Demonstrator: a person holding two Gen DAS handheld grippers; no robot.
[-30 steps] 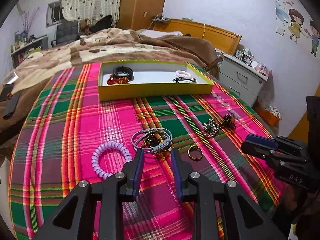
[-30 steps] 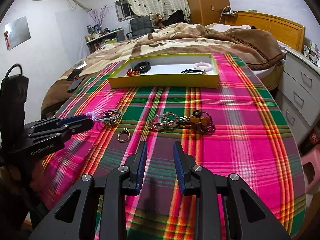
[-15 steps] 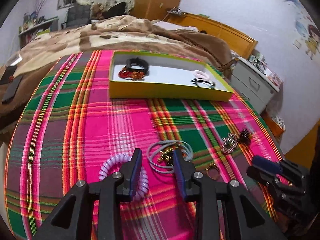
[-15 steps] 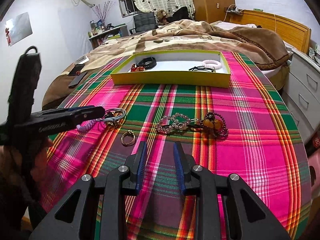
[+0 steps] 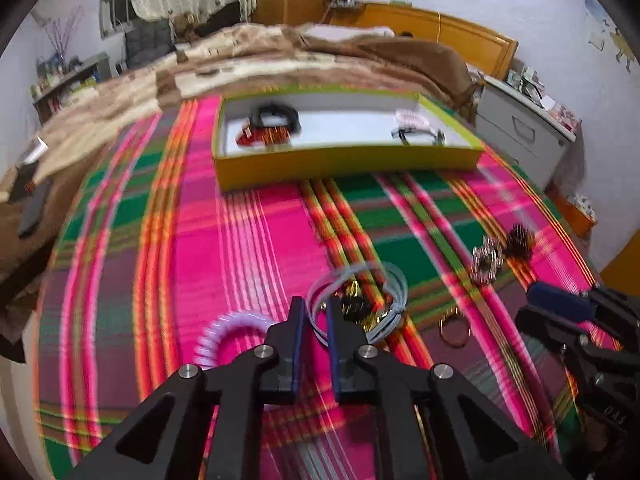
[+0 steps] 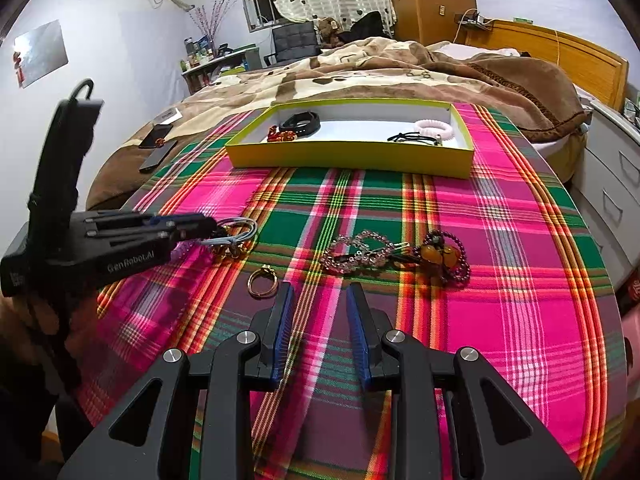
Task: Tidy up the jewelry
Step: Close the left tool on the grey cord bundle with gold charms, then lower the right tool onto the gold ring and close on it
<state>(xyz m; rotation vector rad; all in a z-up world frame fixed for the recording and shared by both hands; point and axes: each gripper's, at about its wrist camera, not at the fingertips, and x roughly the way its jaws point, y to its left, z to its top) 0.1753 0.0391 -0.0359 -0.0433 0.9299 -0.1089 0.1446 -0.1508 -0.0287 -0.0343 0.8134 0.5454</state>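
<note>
A grey-blue cord bracelet (image 5: 394, 284) with gold charms lies on the plaid cloth. My left gripper (image 5: 315, 312) is down at its near edge. Its jaws are closing, with the cord strands between them and a little gap still showing. The right wrist view shows that left gripper (image 6: 208, 226) tip at the same cord bracelet (image 6: 244, 226). A lilac coil hair tie (image 5: 224, 328) sits just left of it. My right gripper (image 6: 320, 300) hovers open and empty near a gold ring (image 6: 262, 280), a crystal bead bracelet (image 6: 356, 252) and a purple-and-amber bracelet (image 6: 444, 256).
A yellow-green box (image 6: 348, 158) at the far side of the cloth holds a black band, a red piece, a pink coil and a black tie. Phones (image 6: 158, 148) lie on the brown blanket at the left. White drawers (image 6: 616, 184) stand at the right.
My left gripper has moved forward and down onto the cord bracelet, and its jaws have narrowed from wide open around the cord. The right gripper has stayed put.
</note>
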